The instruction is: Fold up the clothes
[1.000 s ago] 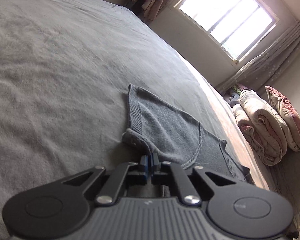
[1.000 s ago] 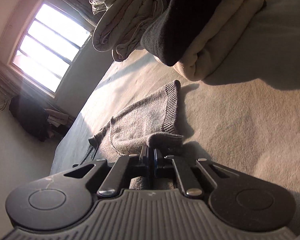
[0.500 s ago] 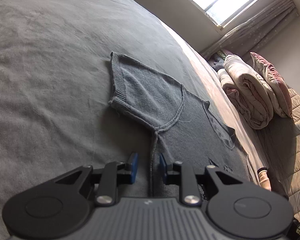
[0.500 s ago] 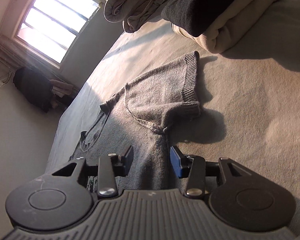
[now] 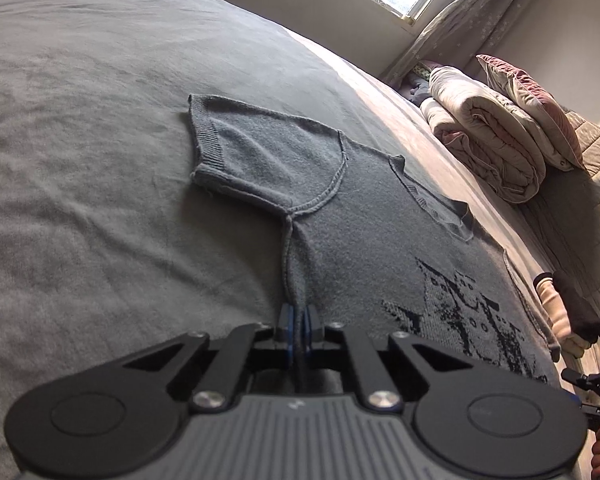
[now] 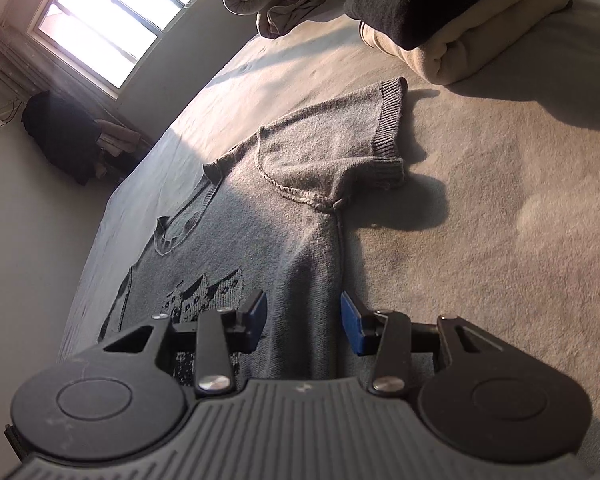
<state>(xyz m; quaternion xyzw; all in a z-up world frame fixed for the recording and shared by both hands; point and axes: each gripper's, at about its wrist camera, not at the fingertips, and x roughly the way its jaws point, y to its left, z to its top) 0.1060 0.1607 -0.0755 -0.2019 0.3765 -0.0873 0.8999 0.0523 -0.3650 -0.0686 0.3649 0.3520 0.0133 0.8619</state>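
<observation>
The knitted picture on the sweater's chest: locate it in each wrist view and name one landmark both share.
Left wrist: knitted picture lies lower right, right of the shut left gripper.
Right wrist: knitted picture lies lower left, beside the open right gripper.
Shared landmark: the sweater's neckline.

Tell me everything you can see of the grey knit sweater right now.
The grey knit sweater lies spread face up on the grey bedcover. It has short sleeves with ribbed cuffs, a V neckline and a dark knitted picture on the chest. The left gripper is shut on its side seam below one sleeve. The right gripper is open, straddling the raised fold of the opposite side edge. That sleeve lies flat, lit by sun. The hem is out of view.
</observation>
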